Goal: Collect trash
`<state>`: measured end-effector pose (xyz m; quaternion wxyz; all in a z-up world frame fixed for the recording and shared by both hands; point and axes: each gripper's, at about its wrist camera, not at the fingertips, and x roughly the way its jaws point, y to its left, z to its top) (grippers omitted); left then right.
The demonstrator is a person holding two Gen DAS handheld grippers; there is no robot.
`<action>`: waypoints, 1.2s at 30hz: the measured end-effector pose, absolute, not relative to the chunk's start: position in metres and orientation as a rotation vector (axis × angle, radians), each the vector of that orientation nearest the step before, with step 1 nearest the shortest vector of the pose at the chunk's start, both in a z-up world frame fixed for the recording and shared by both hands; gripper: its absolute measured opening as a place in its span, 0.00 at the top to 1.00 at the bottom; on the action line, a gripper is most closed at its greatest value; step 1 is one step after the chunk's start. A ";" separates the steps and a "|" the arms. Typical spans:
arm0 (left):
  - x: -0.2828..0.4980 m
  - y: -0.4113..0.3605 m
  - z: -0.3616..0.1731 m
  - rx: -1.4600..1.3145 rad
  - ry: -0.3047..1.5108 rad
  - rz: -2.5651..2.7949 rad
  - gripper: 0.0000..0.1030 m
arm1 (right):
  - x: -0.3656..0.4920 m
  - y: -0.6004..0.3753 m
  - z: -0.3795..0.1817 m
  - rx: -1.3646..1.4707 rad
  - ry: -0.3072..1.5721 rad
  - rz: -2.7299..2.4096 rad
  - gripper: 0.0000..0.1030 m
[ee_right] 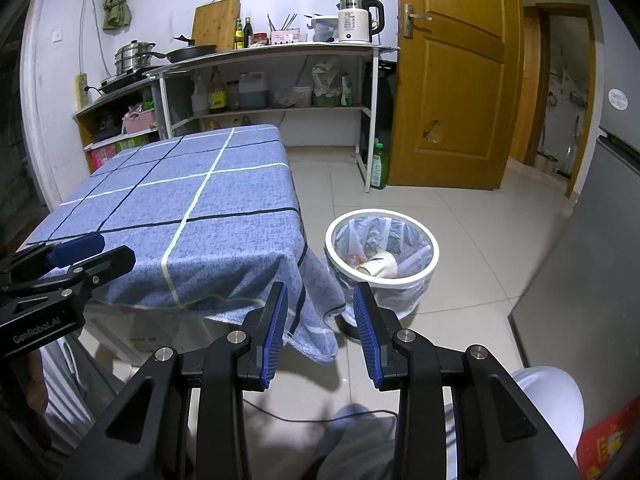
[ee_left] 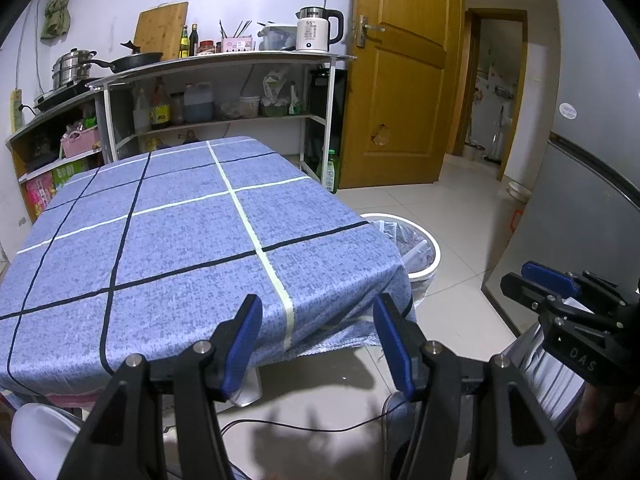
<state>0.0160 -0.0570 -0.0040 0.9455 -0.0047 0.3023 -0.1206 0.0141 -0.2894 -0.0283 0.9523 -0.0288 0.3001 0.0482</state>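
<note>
Fingers apart, crumpled cup binned

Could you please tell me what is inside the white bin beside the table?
The bin holds a clear liner, a white paper cup lying on its side and some crumpled wrappers. Whatever lies beneath them is covered.

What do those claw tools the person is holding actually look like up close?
Each claw, the left claw and the right claw, has two black angular fingers with silver pivot bolts and ribbed blue pads. White lettering marks the bodies: "GenRobot.AI" on the left, "DAS" on the right. A thin dark cable trails on the floor.
</note>
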 end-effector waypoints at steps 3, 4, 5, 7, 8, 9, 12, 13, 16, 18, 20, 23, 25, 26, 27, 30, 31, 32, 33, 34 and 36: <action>0.016 -0.057 -0.004 -0.008 0.613 -0.246 0.42 | 0.015 -0.290 -0.030 -0.059 0.613 0.098 0.66; 0.016 -0.057 -0.004 -0.009 0.614 -0.246 0.42 | 0.015 -0.290 -0.030 -0.059 0.611 0.097 0.66; 0.016 -0.058 -0.004 -0.010 0.615 -0.246 0.42 | 0.015 -0.290 -0.030 -0.059 0.611 0.098 0.66; 0.016 -0.058 -0.004 -0.009 0.614 -0.245 0.42 | 0.016 -0.291 -0.031 -0.059 0.610 0.099 0.66; 0.015 -0.058 -0.004 -0.009 0.614 -0.246 0.42 | 0.016 -0.291 -0.031 -0.059 0.610 0.098 0.66; 0.016 -0.058 -0.004 -0.010 0.614 -0.246 0.42 | 0.015 -0.291 -0.031 -0.060 0.612 0.099 0.66; 0.016 -0.058 -0.004 -0.009 0.613 -0.247 0.42 | 0.015 -0.290 -0.031 -0.061 0.615 0.099 0.66; 0.016 -0.058 -0.004 -0.009 0.614 -0.245 0.42 | 0.015 -0.290 -0.031 -0.060 0.614 0.099 0.66; 0.016 -0.058 -0.004 -0.012 0.617 -0.247 0.42 | 0.015 -0.290 -0.032 -0.063 0.616 0.099 0.66; 0.016 -0.057 -0.005 -0.016 0.619 -0.248 0.42 | 0.015 -0.290 -0.032 -0.062 0.618 0.099 0.66; 0.016 -0.057 -0.005 -0.018 0.620 -0.250 0.42 | 0.016 -0.290 -0.032 -0.065 0.621 0.099 0.66; 0.016 -0.058 -0.005 -0.018 0.620 -0.251 0.42 | 0.015 -0.289 -0.032 -0.066 0.619 0.100 0.66; 0.016 -0.057 -0.005 -0.020 0.621 -0.252 0.42 | 0.015 -0.289 -0.032 -0.066 0.622 0.099 0.66; 0.016 -0.057 -0.005 -0.021 0.621 -0.254 0.42 | 0.015 -0.289 -0.032 -0.066 0.622 0.098 0.66; 0.015 -0.056 -0.006 -0.023 0.621 -0.256 0.42 | 0.015 -0.289 -0.032 -0.065 0.621 0.099 0.66; 0.015 -0.056 -0.006 -0.023 0.622 -0.256 0.42 | 0.015 -0.290 -0.032 -0.065 0.621 0.100 0.66; 0.015 -0.056 -0.006 -0.025 0.622 -0.258 0.42 | 0.015 -0.289 -0.032 -0.066 0.621 0.100 0.66; 0.015 -0.056 -0.006 -0.028 0.623 -0.259 0.42 | 0.015 -0.289 -0.032 -0.067 0.622 0.100 0.66; 0.015 -0.056 -0.006 -0.027 0.623 -0.258 0.42 | 0.015 -0.290 -0.032 -0.066 0.623 0.100 0.66; 0.015 -0.057 -0.006 -0.029 0.624 -0.258 0.42 | 0.015 -0.289 -0.032 -0.067 0.623 0.100 0.66; 0.016 -0.055 -0.007 -0.029 0.625 -0.260 0.42 | 0.015 -0.289 -0.031 -0.067 0.623 0.100 0.66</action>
